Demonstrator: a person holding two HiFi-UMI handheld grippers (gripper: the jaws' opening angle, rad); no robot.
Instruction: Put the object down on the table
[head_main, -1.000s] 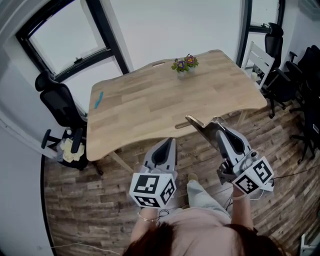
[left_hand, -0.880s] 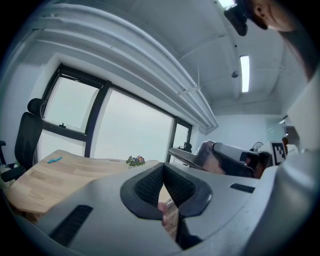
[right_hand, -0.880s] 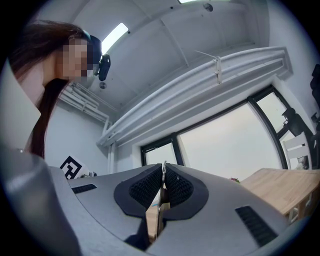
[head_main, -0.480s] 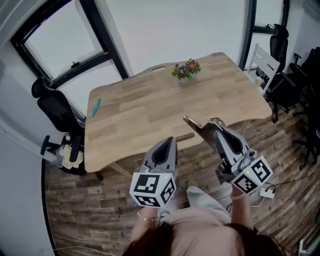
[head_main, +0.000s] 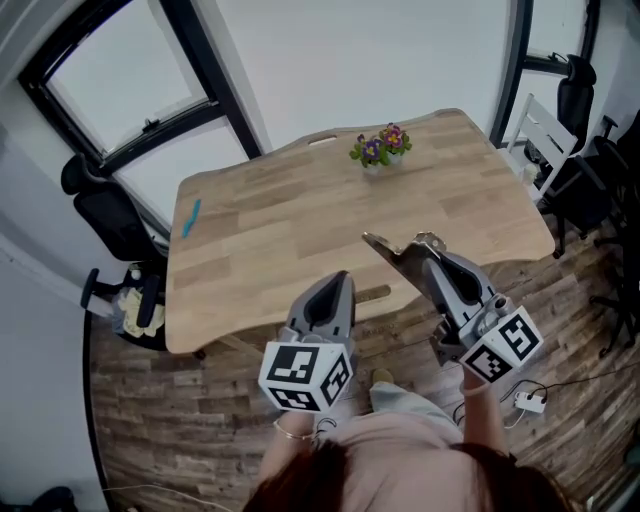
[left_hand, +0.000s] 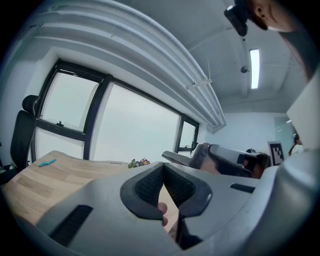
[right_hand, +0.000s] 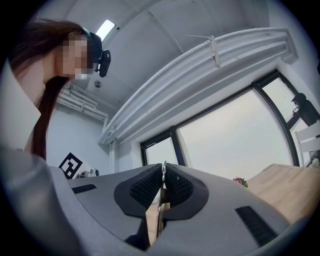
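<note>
While poised at the near edge of a wooden table (head_main: 250, 240), viewed from above. At left, left gripper (head_main: 338, 284) with fingers (left_hand: 148, 186) pressed together on nothing, probably just kept clear. At right, right gripper (head_main: 428, 246) pinching a thin flat object (head_main: 388, 250) out over that edge, seemingly for laying it down.

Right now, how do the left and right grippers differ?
The right gripper clamps a thin flat object; the left gripper holds nothing. The right gripper slants leftward in the head view; the left gripper points almost straight ahead. Both are grey with jaws closed.
</note>
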